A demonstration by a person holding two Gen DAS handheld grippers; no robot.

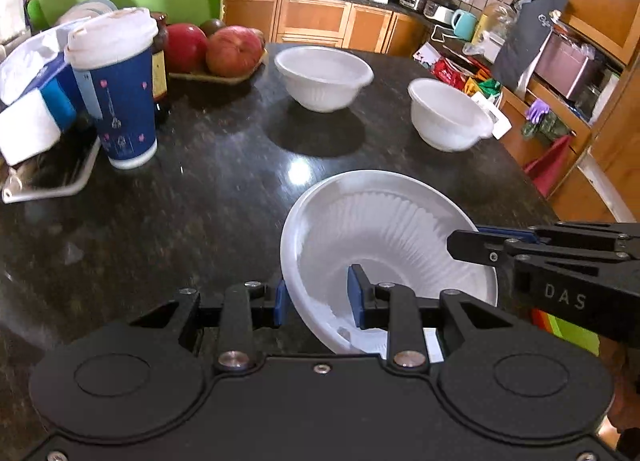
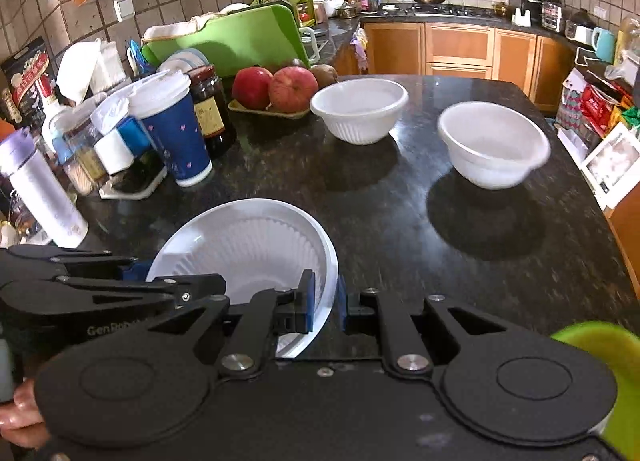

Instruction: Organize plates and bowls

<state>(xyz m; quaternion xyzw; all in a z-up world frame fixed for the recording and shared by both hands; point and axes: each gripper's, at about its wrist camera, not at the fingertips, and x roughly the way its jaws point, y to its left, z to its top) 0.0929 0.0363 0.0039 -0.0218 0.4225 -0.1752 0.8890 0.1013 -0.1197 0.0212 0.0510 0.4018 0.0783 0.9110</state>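
Near edge: both grippers are pinching one tilted white bowl (image 1: 384,229) above the counter (image 1: 224,189).
Left gripper (image 1: 318,297): clamping near rim.
Right gripper (image 2: 324,301): clamping opposite rim.

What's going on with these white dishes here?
A person holds one tool in each hand, and both grip the same white plate: the left tool and the right tool each pinch its rim on opposite sides, tilted above the dark countertop. Two white bowls sit apart farther back.
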